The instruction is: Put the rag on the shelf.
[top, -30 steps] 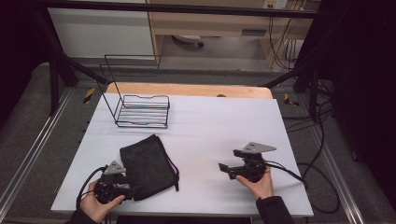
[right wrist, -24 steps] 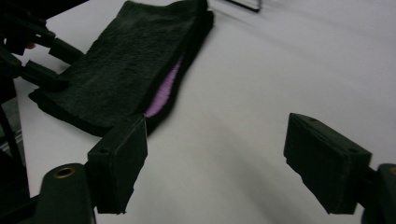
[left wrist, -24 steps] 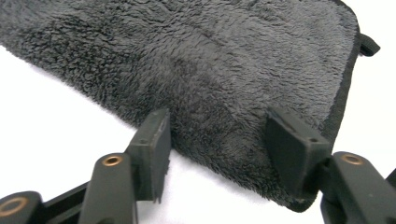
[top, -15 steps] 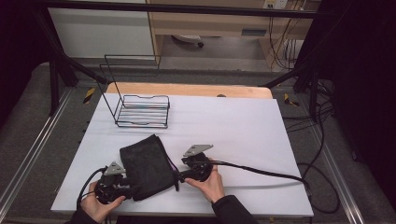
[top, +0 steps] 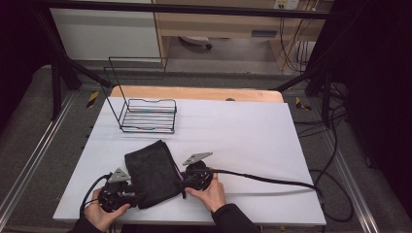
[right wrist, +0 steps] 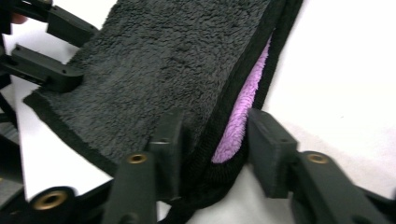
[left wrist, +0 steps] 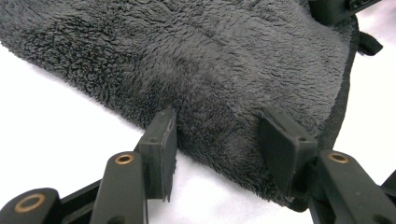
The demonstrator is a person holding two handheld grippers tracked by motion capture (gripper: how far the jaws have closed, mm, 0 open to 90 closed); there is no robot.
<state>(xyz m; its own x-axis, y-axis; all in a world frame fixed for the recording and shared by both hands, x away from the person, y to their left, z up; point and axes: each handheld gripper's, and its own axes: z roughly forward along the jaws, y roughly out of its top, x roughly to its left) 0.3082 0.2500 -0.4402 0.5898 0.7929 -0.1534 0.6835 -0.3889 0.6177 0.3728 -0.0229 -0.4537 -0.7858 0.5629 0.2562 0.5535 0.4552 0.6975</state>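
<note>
Right claw (top: 182, 180) now at black fleece pouch (top: 151, 171), left claw (top: 137, 198) open astride it

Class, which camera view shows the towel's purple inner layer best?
The right gripper view: the purple layer sits between the towel's black edges, close up. The high view gives a faint purple sliver; the left gripper view presents grey pile.

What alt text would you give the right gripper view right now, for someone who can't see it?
The right gripper, jaws open, straddles the black-trimmed edge of a dark fleece pouch whose purple lining shows in the gap. The pouch lies on the white table, with the left gripper at its far edge.
</note>
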